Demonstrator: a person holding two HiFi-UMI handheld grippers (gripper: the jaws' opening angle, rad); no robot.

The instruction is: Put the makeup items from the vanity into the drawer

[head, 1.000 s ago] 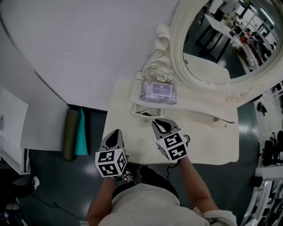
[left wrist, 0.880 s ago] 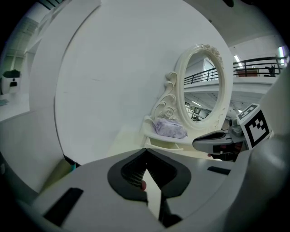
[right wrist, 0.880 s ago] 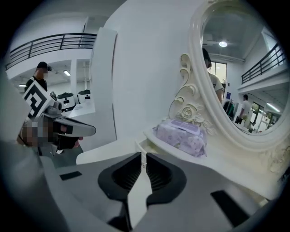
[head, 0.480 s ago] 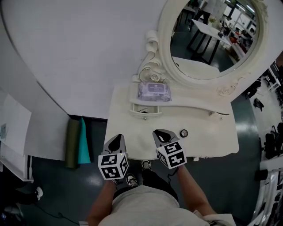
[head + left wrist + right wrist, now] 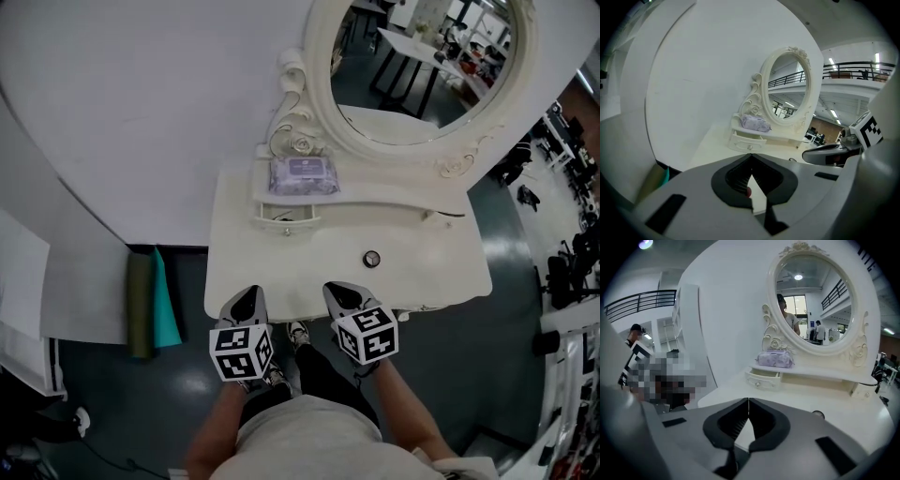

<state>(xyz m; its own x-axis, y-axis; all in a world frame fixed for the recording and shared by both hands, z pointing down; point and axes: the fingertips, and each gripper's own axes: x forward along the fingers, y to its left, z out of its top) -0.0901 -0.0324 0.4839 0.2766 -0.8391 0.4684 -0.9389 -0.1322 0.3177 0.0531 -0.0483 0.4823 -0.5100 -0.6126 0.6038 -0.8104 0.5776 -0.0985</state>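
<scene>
A small round makeup item (image 5: 372,259) lies on the white vanity top (image 5: 244,253), apart from both grippers; it also shows as the round item (image 5: 817,414). The little drawer (image 5: 286,220) under the mirror shelf stands slightly open. A purple pack (image 5: 302,175) rests on the shelf above it. My left gripper (image 5: 249,294) and right gripper (image 5: 334,289) hover at the table's front edge, side by side. The left gripper (image 5: 751,161) is shut and holds nothing. The right gripper (image 5: 748,401) has just been closing, with nothing between its jaws.
A large oval mirror (image 5: 412,75) in an ornate white frame stands at the back of the vanity. Rolled green and teal mats (image 5: 150,300) lean by the table's left side on the dark floor. A white wall rises behind.
Both grippers have drawn back from the drawer area to the table's front edge. The round item, earlier right beside the right gripper, now lies alone on the tabletop.
</scene>
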